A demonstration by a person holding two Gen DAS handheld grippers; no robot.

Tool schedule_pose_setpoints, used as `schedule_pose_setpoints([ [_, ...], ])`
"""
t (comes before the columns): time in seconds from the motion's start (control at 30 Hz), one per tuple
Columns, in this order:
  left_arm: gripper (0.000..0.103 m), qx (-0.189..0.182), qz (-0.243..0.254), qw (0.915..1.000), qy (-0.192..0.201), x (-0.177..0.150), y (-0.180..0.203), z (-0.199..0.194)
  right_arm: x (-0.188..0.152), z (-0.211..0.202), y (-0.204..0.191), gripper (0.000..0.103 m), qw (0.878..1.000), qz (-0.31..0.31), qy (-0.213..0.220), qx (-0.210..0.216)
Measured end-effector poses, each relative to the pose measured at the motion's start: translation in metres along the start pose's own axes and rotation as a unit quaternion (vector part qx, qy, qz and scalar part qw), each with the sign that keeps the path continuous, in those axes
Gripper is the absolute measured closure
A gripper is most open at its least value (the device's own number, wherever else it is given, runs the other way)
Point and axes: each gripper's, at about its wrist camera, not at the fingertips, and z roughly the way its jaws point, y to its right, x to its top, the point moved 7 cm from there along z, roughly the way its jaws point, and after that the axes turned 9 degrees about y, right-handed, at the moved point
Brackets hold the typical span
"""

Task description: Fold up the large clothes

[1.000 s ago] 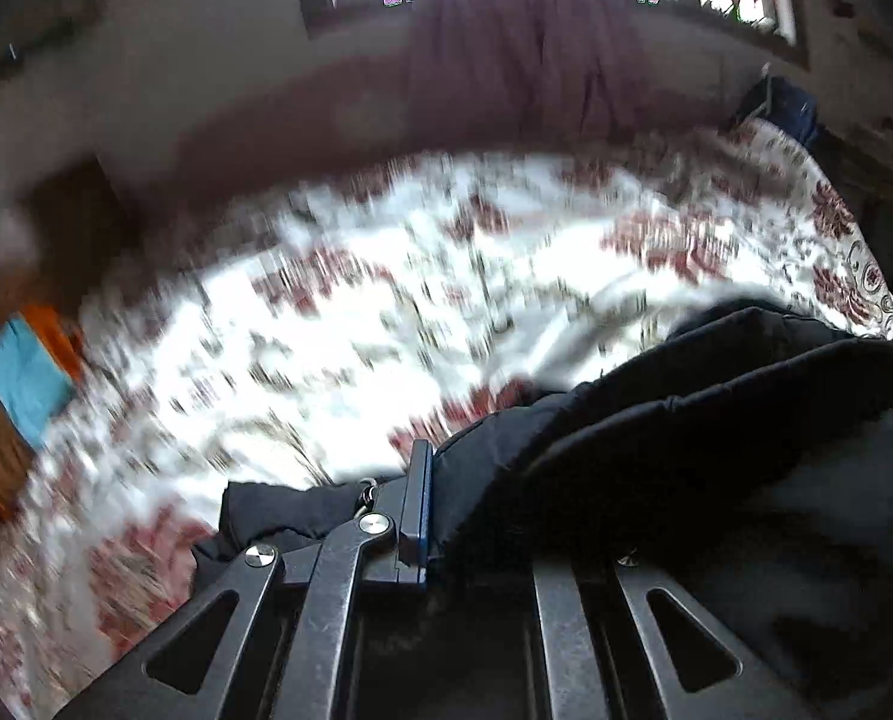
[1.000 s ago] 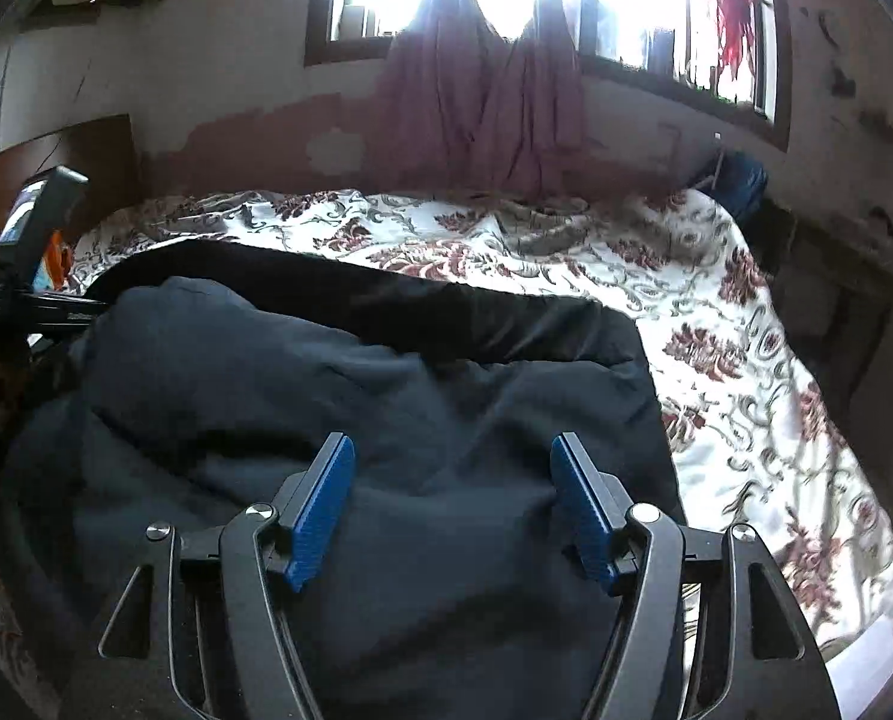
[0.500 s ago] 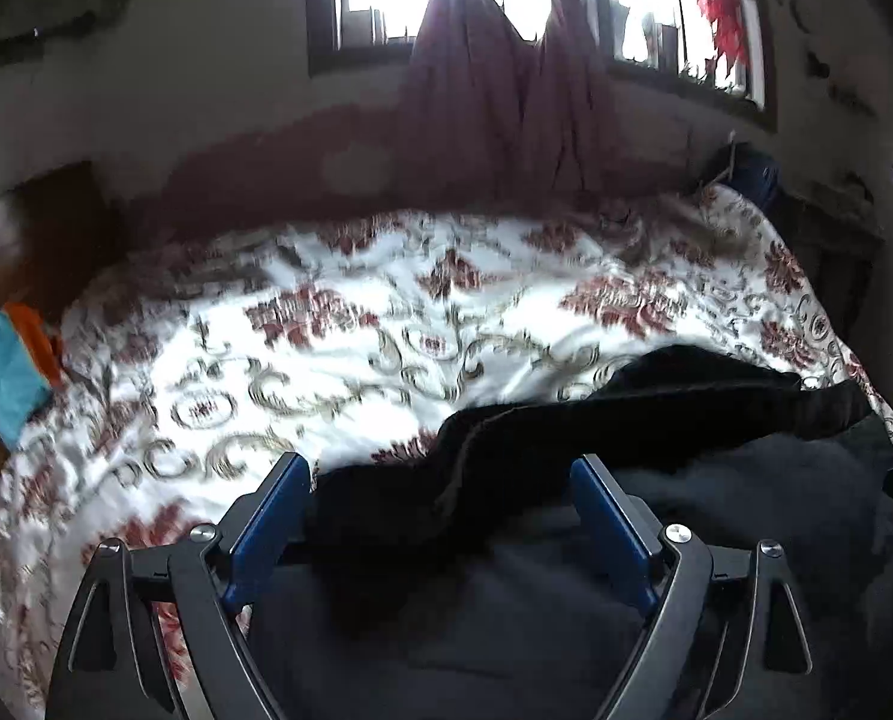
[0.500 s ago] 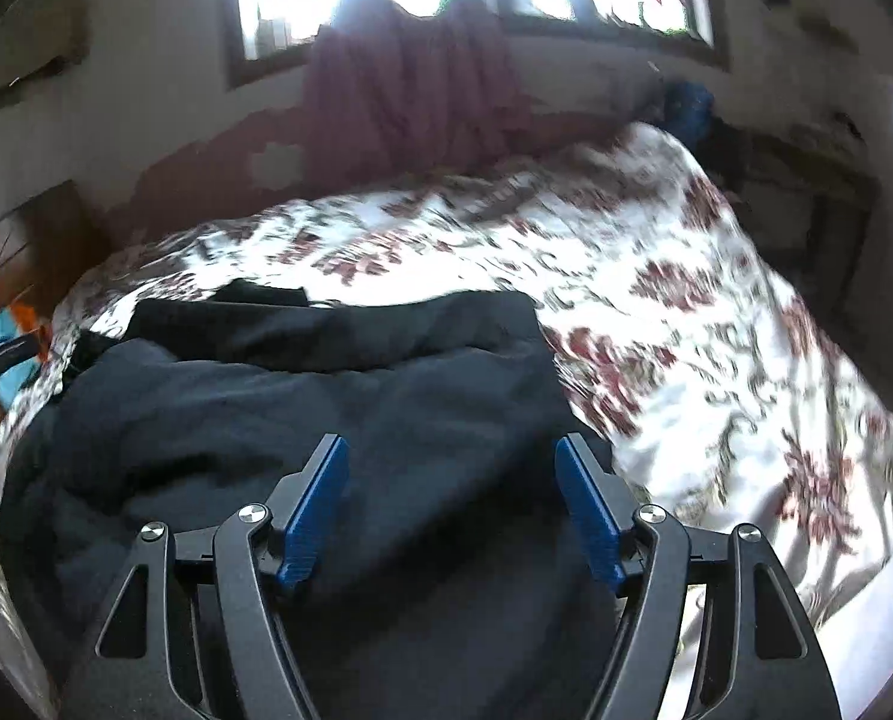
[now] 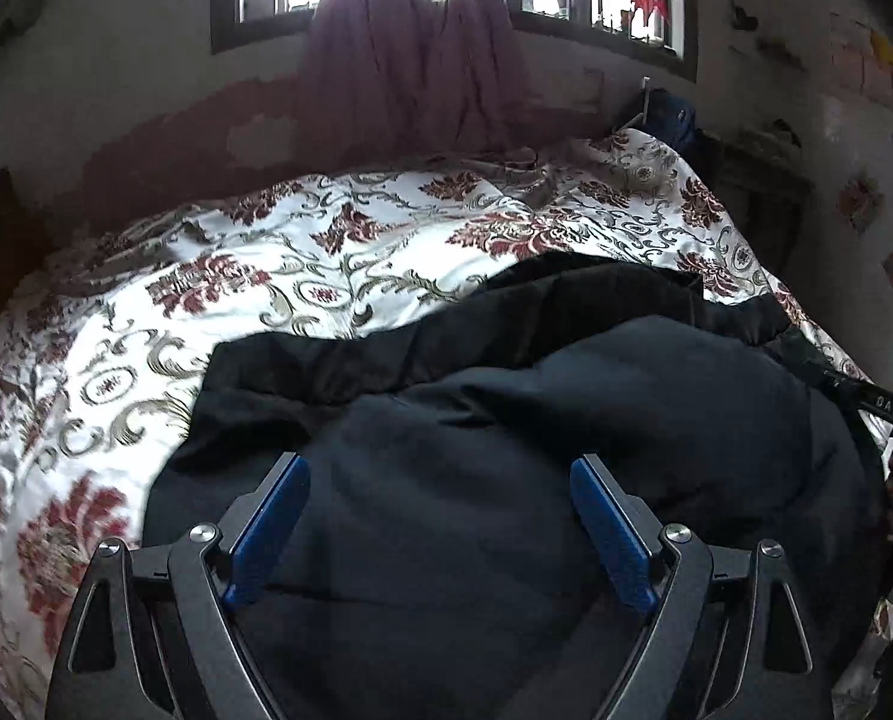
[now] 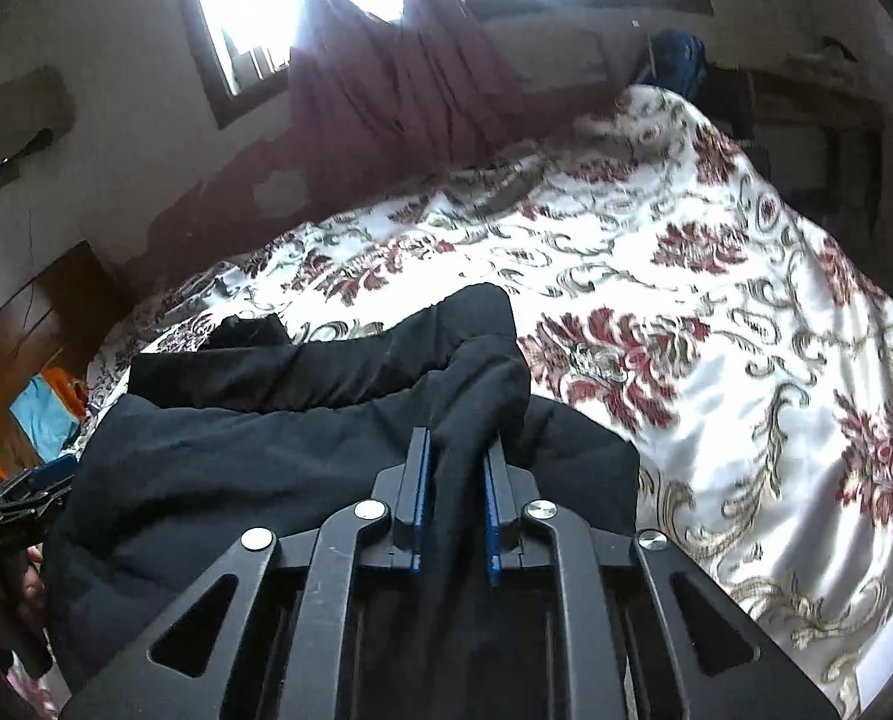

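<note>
A large dark padded garment (image 5: pixel 566 420) lies on a bed with a white and red floral cover (image 5: pixel 266 276). My left gripper (image 5: pixel 440 516) is open over the garment's near part, blue pads wide apart, holding nothing. In the right wrist view the garment (image 6: pixel 236 462) fills the lower left, and my right gripper (image 6: pixel 455 480) is shut on a bunched black fold of it (image 6: pixel 482 384) that rises between the pads. The right gripper's body shows at the right edge of the left wrist view (image 5: pixel 884 405).
A window with maroon curtains (image 5: pixel 410 48) is behind the bed. A dark blue bag (image 5: pixel 668 114) hangs at the far right corner. Wooden furniture with blue and orange items (image 6: pixel 44 414) stands left of the bed. The floral cover (image 6: pixel 716 330) is bare on the right.
My left gripper let go of the garment and opened. My right gripper was open over the garment and has shut on a fold of it, tilting to the right.
</note>
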Motion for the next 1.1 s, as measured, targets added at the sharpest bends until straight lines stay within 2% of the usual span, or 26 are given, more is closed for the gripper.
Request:
schedule_pose_setpoints([
  [0.13,0.015,0.004,-0.033,0.9994,0.005,-0.003,-0.001,0.005,0.011,-0.018,-0.009,0.091,0.999,-0.015,0.031,-0.006],
  [0.27,0.015,-0.007,-0.046,0.9984,0.032,0.002,0.0,-0.013,0.022,-0.036,-0.023,0.09,0.998,-0.041,0.048,-0.018],
  [0.33,0.015,-0.021,-0.041,0.9977,0.049,0.001,0.005,-0.028,0.022,-0.039,-0.03,0.08,0.998,-0.051,0.031,-0.028],
  [0.4,0.015,-0.035,-0.033,0.9973,0.055,-0.003,0.011,-0.036,0.02,-0.045,-0.04,0.05,0.997,-0.07,0.021,-0.029],
  [0.43,0.015,-0.037,-0.028,0.9975,0.053,-0.005,0.013,-0.038,0.019,-0.051,-0.046,0.048,0.996,-0.079,0.024,-0.026],
  [0.57,0.015,-0.046,-0.022,0.9979,0.04,-0.016,0.019,-0.044,0.007,-0.069,-0.072,0.044,0.993,-0.115,0.011,0.002],
  [0.7,0.015,-0.061,-0.037,0.997,0.03,-0.027,0.02,-0.042,-0.022,-0.069,-0.089,0.044,0.982,-0.186,-0.024,0.023],
  [0.8,0.015,-0.047,-0.021,0.9983,0.027,-0.033,0.021,-0.031,-0.026,-0.059,-0.082,0.044,0.986,-0.162,-0.031,0.026],
  [0.93,0.012,-0.025,-0.031,0.9986,0.036,-0.029,0.016,-0.014,-0.018,-0.04,-0.068,0.044,0.984,-0.177,0.006,-0.029],
  [1.1,0.007,0.004,-0.047,0.9982,0.037,-0.027,0.012,0.013,-0.02,-0.003,-0.063,0.042,0.983,-0.175,0.007,-0.047],
])
